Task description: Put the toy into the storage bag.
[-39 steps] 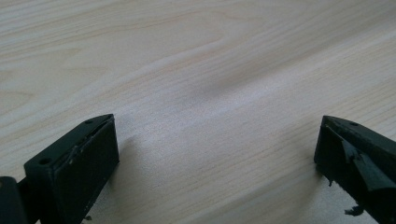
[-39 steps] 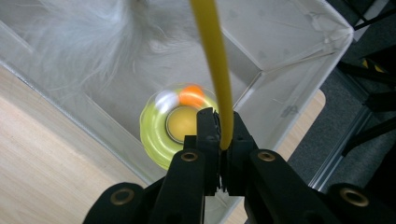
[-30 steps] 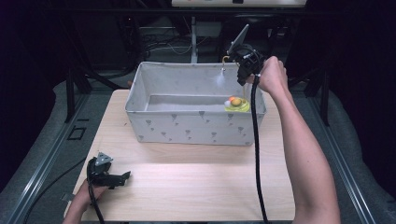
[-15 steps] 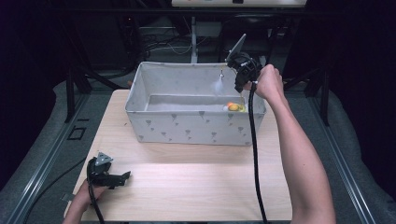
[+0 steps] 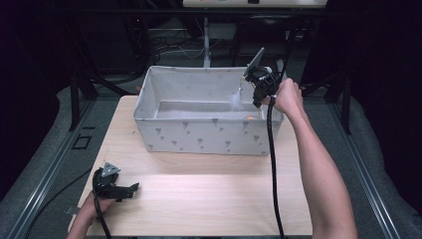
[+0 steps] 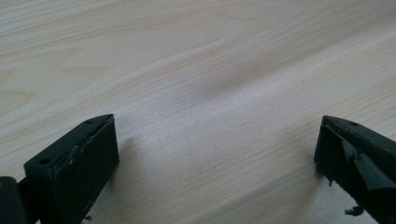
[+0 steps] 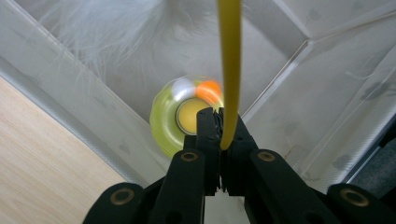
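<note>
Right fingers: I read my right gripper [image 7: 219,123] as clamped on a thin yellow stick [image 7: 230,70]; the stick runs up out of the top of the right gripper view, and pale white feathery fluff [image 7: 140,28] shows blurred beyond it.
Right gripper place: in the high view my right gripper [image 5: 251,79] hangs over the far right corner of the grey fabric bin [image 5: 199,137], above its rim, with the fluff [image 5: 236,99] dangling inside the bin.
Bin contents: a round yellow-green toy [image 7: 175,116] with an orange and a white spot lies on the bin floor close to the right wall; a small orange glint [image 5: 249,117] marks it from above.
Bin edges: tall soft walls; the corner seam is just beside the toy, so little room on that side; the rest of the bin floor lies bare to the left.
Left fingers: my left gripper [image 5: 127,189] rests on the bench [image 5: 209,194] at the near left corner, fingers [image 6: 74,158] spread wide with bare wood between them.
Open room: wide bare bench between the bin front and the near edge.
</note>
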{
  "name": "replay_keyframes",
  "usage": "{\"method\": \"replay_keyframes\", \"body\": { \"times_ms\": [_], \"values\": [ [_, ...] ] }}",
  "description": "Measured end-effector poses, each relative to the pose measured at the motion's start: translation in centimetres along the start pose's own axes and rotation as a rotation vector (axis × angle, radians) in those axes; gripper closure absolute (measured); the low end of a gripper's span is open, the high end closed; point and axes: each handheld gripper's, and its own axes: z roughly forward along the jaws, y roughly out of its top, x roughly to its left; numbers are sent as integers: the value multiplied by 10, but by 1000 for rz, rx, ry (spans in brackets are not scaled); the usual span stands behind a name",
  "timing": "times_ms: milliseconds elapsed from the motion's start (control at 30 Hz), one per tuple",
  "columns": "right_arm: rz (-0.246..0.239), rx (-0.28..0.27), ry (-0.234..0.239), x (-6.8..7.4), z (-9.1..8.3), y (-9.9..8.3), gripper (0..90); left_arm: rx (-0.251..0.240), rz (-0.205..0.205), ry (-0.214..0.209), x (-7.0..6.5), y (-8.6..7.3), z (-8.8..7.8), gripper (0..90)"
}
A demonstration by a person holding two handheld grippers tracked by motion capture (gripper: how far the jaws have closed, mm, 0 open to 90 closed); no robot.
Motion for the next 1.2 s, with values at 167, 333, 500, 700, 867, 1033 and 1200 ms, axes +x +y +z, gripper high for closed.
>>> {"method": "replay_keyframes", "body": {
  "times_ms": [167,333,500,700,867,1033,1200],
  "values": [
    [12,30,4,-4,13,-8,876,-1,0,0,0,0,0,0],
    [30,45,11,-9,23,-17,875,-1,-1,0,0,0,0,0],
    [46,58,9,-13,31,-25,868,2,0,-2,0,0,0,0],
    [57,69,11,-18,32,-31,868,1,-1,-2,0,0,0,0],
    [64,65,15,-19,32,-33,865,-1,-1,0,0,0,0,0],
    [70,32,22,-19,24,-34,779,2,0,-2,0,0,0,0],
    [82,-14,16,-19,4,-35,647,2,0,-2,0,0,0,0]
  ]
}}
